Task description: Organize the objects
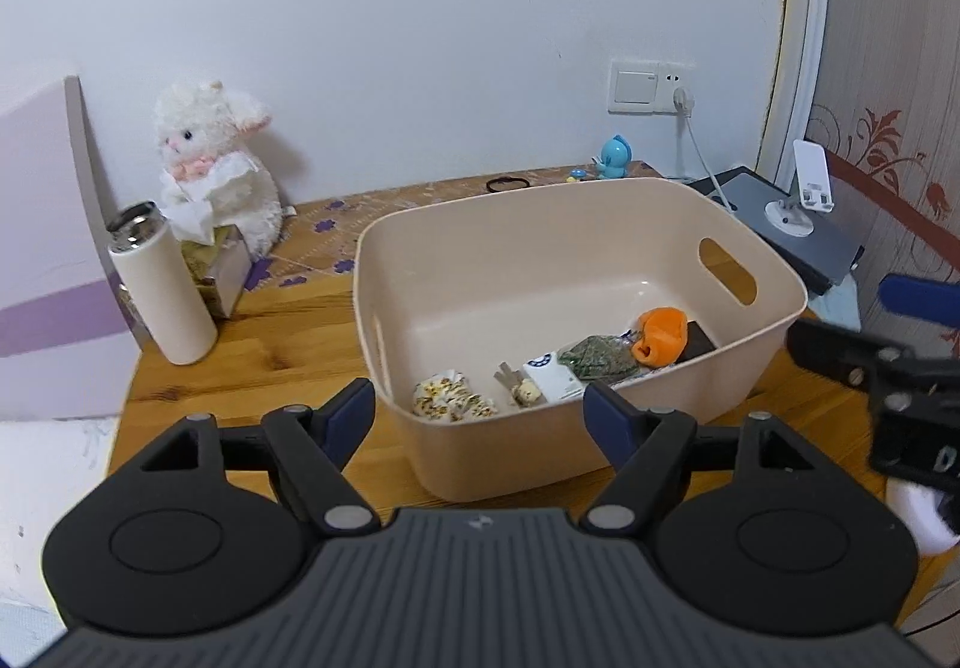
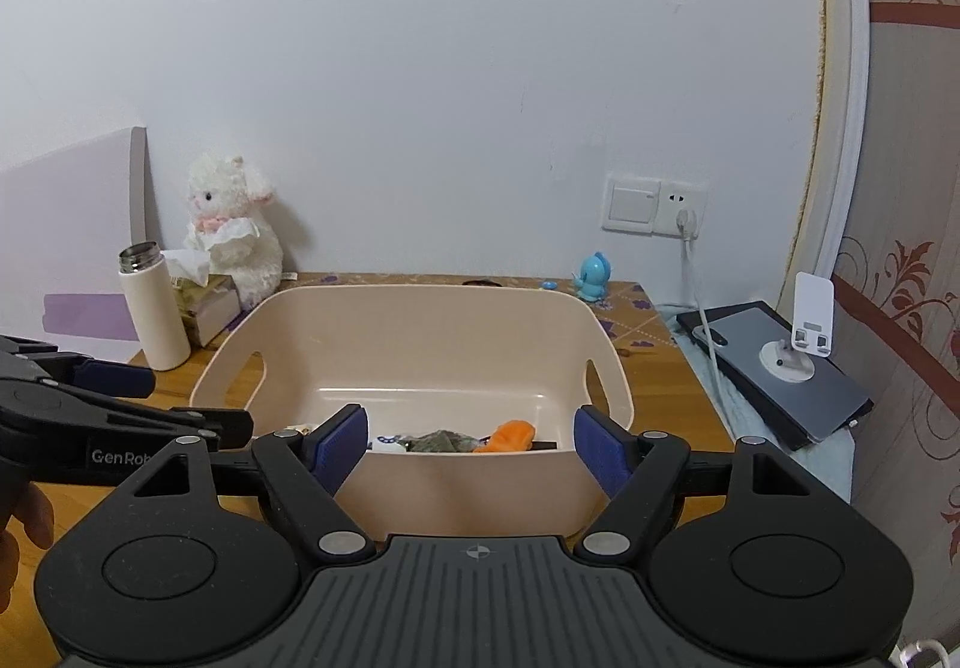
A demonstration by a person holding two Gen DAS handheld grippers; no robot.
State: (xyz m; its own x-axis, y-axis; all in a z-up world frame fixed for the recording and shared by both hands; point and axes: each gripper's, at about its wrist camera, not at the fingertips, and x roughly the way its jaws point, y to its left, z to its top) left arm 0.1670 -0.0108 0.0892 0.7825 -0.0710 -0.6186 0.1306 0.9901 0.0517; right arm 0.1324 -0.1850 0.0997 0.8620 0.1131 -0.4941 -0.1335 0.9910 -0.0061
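We hold both tools back from the beige plastic storage bin (image 1: 576,308), which sits on the wooden tabletop (image 1: 252,362) at about 12 o'clock from each camera. The left gripper (image 1: 480,416) stands released, its blue pads wide apart with nothing between them, only the bin's near wall showing behind the gap. The right gripper (image 2: 468,449) is likewise released and empty, framing the bin's near rim.

The small things are gathered inside the bin along its near wall, presumably because that is where they were dropped over the closest edge: an orange soft toy (image 1: 663,335) toward 3 o'clock of the bin's floor, a green crinkled packet (image 1: 597,362) just beside it, a white card with a blue mark (image 1: 552,377) under them, and a yellow-dotted white wrapper (image 1: 450,398) at the 7 o'clock corner.

Outside the bin, the white cylindrical steel-topped flask (image 1: 162,290) stands upright at 9 o'clock, next to a tissue box (image 1: 222,266) and a white plush lamb (image 1: 216,158). A blue bird figurine (image 1: 615,158) rests at 1 o'clock by the wall; we judge these may be next.
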